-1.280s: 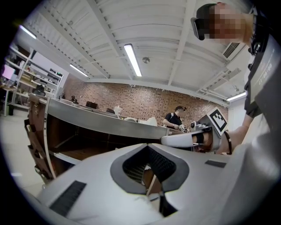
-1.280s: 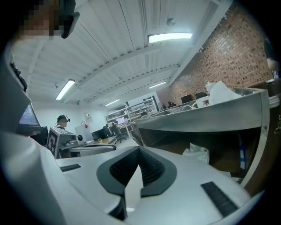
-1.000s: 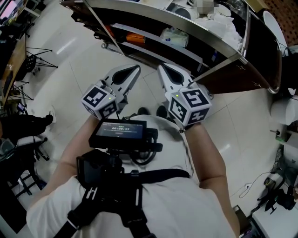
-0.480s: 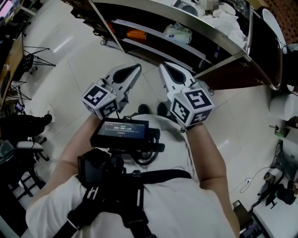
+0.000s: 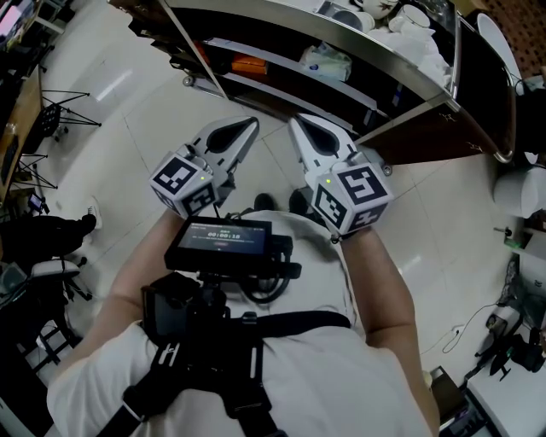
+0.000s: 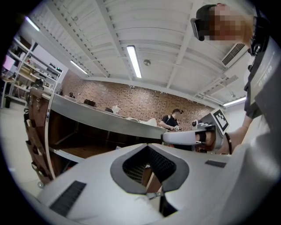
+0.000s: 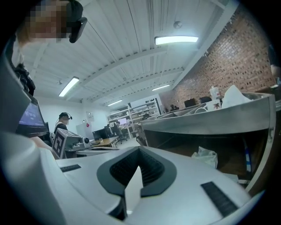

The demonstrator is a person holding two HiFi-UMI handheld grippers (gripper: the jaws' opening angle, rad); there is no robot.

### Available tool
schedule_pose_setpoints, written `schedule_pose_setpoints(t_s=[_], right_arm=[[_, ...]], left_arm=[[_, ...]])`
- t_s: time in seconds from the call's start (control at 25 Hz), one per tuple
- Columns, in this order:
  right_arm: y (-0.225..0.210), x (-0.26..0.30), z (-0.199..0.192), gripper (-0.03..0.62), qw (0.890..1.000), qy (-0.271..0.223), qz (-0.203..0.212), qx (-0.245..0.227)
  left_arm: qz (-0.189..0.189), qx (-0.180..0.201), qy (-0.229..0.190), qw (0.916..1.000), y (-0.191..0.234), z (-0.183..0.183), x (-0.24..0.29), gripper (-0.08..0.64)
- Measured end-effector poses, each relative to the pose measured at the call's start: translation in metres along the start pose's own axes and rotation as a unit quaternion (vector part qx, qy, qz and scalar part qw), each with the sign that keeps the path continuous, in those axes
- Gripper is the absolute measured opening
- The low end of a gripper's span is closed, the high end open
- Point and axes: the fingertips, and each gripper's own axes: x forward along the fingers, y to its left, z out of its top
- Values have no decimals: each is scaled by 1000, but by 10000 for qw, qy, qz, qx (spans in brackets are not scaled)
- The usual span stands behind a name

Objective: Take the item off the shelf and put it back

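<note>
Both grippers are held side by side at chest height in front of a metal shelf unit (image 5: 401, 81). My left gripper (image 5: 249, 126) is shut with nothing in it; in the left gripper view its jaws (image 6: 149, 147) meet at the tips. My right gripper (image 5: 297, 122) is shut and empty too, and its jaws (image 7: 139, 151) are pressed together. A crumpled clear plastic bag (image 5: 324, 61) lies on the middle shelf, ahead of the right gripper (image 7: 204, 157). An orange item (image 5: 249, 64) sits further left on that shelf. Both grippers stand apart from the shelf.
White cloths and cups (image 5: 401, 21) crowd the shelf's top. A slanted metal post (image 5: 192, 51) stands at the shelf's left. Tripods (image 5: 72, 107) and a seated person's legs (image 5: 51, 229) are at the left. A person (image 6: 170, 122) stands far back.
The head view has shifted slightly, so the shelf sits a little differently. Both grippers stay shut and in about the same place.
</note>
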Motion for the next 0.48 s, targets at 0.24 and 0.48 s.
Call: schedule_pose_setpoints(t_s=[0.24, 0.48], right_arm=[[0, 4, 4, 0, 10000, -51, 34, -69], [-3, 5, 4, 0, 9999, -70, 86, 68]], left_arm=[[-25, 73, 19, 10000, 4, 0, 2, 6], [17, 38, 15, 10000, 5, 4, 6, 6]])
